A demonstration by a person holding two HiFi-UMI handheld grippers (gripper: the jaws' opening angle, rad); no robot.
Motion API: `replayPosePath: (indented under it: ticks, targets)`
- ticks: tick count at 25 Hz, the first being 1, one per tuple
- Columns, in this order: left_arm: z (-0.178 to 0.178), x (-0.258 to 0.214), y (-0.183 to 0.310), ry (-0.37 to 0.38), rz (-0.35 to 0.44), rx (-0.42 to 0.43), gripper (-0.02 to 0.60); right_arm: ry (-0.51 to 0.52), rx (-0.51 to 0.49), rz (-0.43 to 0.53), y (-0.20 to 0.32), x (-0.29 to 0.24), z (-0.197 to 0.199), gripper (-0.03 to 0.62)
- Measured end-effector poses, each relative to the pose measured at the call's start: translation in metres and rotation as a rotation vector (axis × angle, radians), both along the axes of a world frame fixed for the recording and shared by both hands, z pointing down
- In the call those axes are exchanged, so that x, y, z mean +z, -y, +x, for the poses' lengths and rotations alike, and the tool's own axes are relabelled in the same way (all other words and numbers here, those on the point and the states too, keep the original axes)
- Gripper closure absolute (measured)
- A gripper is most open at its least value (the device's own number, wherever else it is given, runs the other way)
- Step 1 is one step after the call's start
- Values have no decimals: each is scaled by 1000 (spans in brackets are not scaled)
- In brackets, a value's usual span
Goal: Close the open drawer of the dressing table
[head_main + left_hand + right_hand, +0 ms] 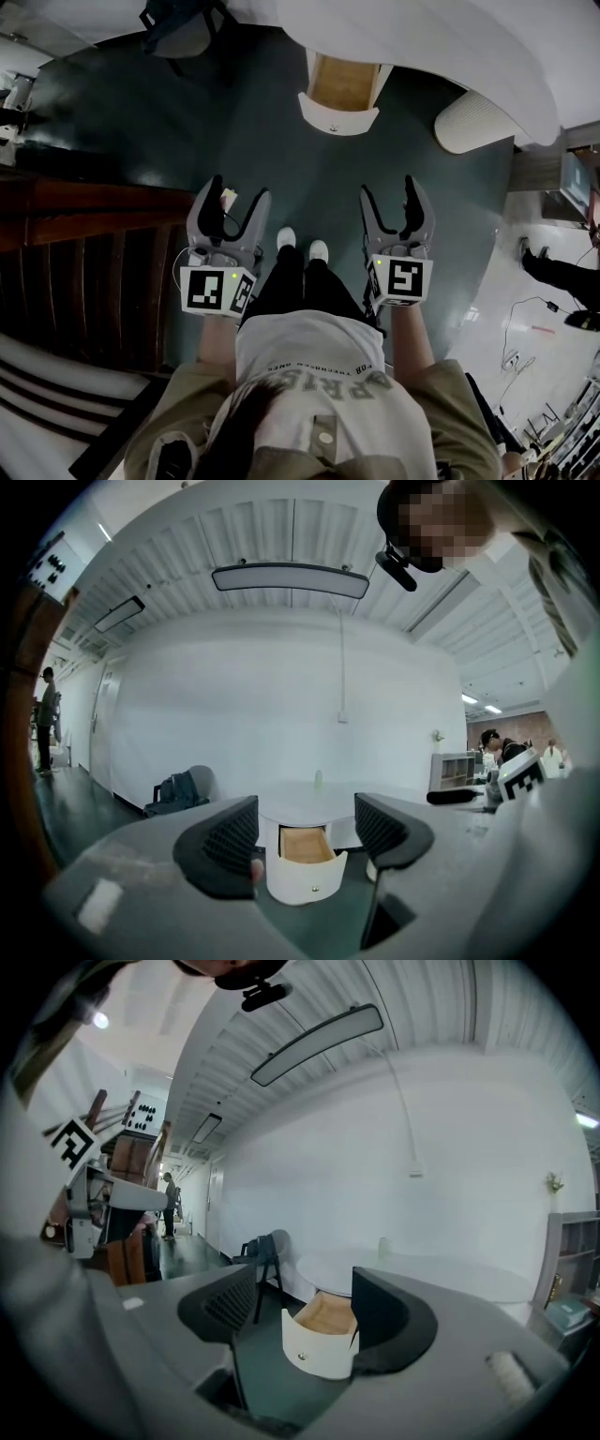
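Observation:
The white dressing table [450, 37] curves across the top of the head view. Its drawer [341, 94] stands pulled out, with a bare wooden inside and a curved white front bearing a small knob. Both grippers hang well short of it, over the dark floor. My left gripper [231, 199] is open and holds nothing. So is my right gripper [397, 195]. The drawer [306, 864] shows between the open jaws in the left gripper view, and the drawer [323, 1335] in the right gripper view, still some way off.
A white round stool [473, 122] stands right of the drawer. A chair with a dark bag [183, 28] is at the back left. A dark wooden cabinet [84, 253] lies along my left. A person's legs [562, 281] are at the far right.

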State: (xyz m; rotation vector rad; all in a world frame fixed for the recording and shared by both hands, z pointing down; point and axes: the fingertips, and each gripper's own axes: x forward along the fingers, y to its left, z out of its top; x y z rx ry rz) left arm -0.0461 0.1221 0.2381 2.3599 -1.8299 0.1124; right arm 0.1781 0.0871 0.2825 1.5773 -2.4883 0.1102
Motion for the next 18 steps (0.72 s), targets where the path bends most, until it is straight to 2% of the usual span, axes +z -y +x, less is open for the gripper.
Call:
replayPosePath:
  ticks: [3,6,13,18]
  targets:
    - [-5,11,12,17,-10,-10,249,-15,7,-45,15,19,-6,283]
    - [-9,17,26,33,-7,-1,249,1,4,-22,33,35,-16,283]
    - [-29,41,63,-1,-26,46,249,12,53,-74,67,82,-40,283]
    - [-32,59,94,20,-24,78,249,0,77,-130,93,127,-51,283]
